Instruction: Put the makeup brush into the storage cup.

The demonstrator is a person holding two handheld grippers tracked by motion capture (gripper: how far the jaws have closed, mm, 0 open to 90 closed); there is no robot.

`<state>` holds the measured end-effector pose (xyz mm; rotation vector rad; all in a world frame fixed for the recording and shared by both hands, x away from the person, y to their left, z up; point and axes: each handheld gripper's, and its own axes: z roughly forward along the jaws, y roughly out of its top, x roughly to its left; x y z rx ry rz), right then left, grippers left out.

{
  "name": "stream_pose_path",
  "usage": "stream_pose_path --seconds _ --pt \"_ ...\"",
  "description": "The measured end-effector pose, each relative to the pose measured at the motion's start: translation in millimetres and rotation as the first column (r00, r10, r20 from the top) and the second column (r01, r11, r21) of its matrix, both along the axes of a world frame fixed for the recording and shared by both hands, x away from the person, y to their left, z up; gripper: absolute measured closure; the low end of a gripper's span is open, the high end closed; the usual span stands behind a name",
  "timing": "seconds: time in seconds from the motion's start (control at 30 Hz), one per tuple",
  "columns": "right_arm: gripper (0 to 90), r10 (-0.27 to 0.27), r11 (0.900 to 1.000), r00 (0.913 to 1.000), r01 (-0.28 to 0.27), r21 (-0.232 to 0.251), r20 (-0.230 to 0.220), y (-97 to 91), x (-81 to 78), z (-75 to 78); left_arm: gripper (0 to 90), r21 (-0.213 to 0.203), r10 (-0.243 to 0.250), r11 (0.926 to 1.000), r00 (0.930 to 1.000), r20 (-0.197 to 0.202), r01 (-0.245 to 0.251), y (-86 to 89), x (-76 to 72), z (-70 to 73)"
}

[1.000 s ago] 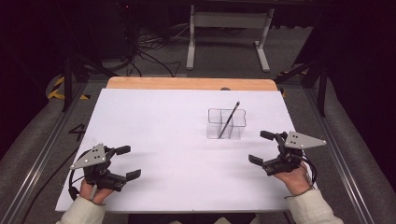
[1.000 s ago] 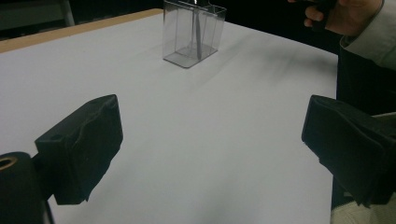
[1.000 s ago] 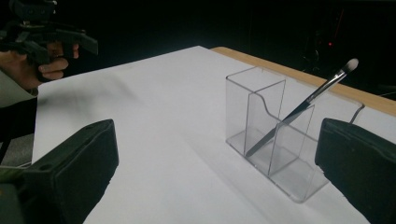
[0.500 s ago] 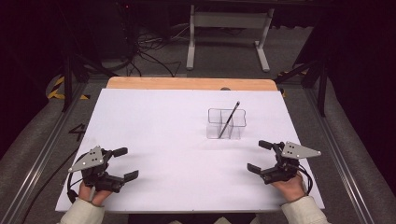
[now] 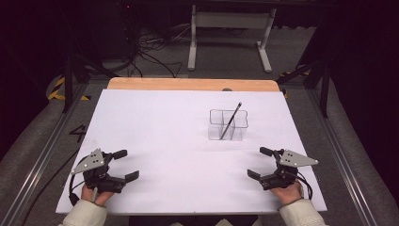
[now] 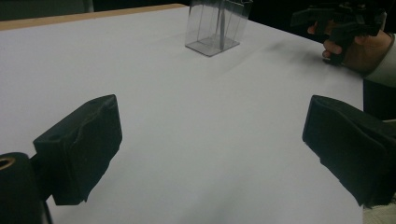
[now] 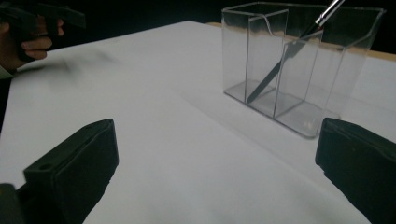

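Right gripper view gives me the clearest look at the clear organizer [image 7: 299, 70]: its dividers form compartments, and a dark pen [image 7: 285, 56] leans in the middle one, its upper end cut off by the frame edge. In the high view I see the organizer [image 5: 228, 125] standing right of centre on the white desk [image 5: 179, 132], but I cannot make out the dividers well there. In the left gripper view its top is cropped. My left tool [image 5: 123, 165] and right tool [image 5: 259, 162] rest near the desk's near edge, well apart from it, jaws spread and empty.
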<state>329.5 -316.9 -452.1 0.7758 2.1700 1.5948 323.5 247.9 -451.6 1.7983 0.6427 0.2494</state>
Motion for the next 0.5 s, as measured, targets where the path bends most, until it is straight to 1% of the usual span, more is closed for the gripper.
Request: stream_pose_path --seconds 0.03,0.07,0.1,0.13,0.23,0.4,0.47,0.5 --pt "0.0 -0.001 1.0 0.9999 0.001 -0.008 -0.01 0.5 0.7 -1.2 5.4 0.012 0.0 0.9999 1.0 0.002 0.0 -0.5 0.3 -1.3" --pt "0.0 -0.001 1.0 0.9999 0.001 -0.008 -0.01 0.5 0.7 -1.2 5.4 0.012 0.0 0.9999 1.0 0.002 0.0 -0.5 0.3 -1.3" --pt "0.0 -0.002 0.9998 0.9999 0.001 -0.017 -0.017 2.3 1.1 -2.6 5.4 0.03 0.002 0.9996 1.0 -0.001 -0.001 -0.4 0.4 -3.5" --pt "0.0 0.0 0.9997 0.9999 -0.001 -0.023 -0.015 2.5 0.9 -2.5 5.4 0.032 0.0 0.9995 1.0 -0.005 0.0 -0.1 0.7 -4.4" --pt "0.0 -0.004 0.9998 0.9998 0.004 -0.018 -0.02 2.0 1.4 -2.7 5.5 0.03 -0.001 0.9995 0.9999 -0.016 0.001 0.7 1.9 -6.4" --pt "0.0 -0.005 0.9998 0.9998 0.004 -0.019 -0.02 2.0 1.4 -2.7 5.5 0.035 -0.002 0.9994 1.0 -0.009 0.002 -0.1 2.0 -6.6" --pt "0.0 -0.004 0.9999 0.9998 0.004 -0.016 -0.021 1.9 1.4 -2.7 5.4 0.03 -0.006 0.9995 0.9999 -0.011 0.006 0.2 1.8 -6.2" --pt "0.0 -0.006 0.9999 0.9998 0.005 -0.014 -0.02 1.8 1.3 -2.6 5.4 0.025 -0.004 0.9997 1.0 -0.006 0.004 0.1 1.9 -6.1"
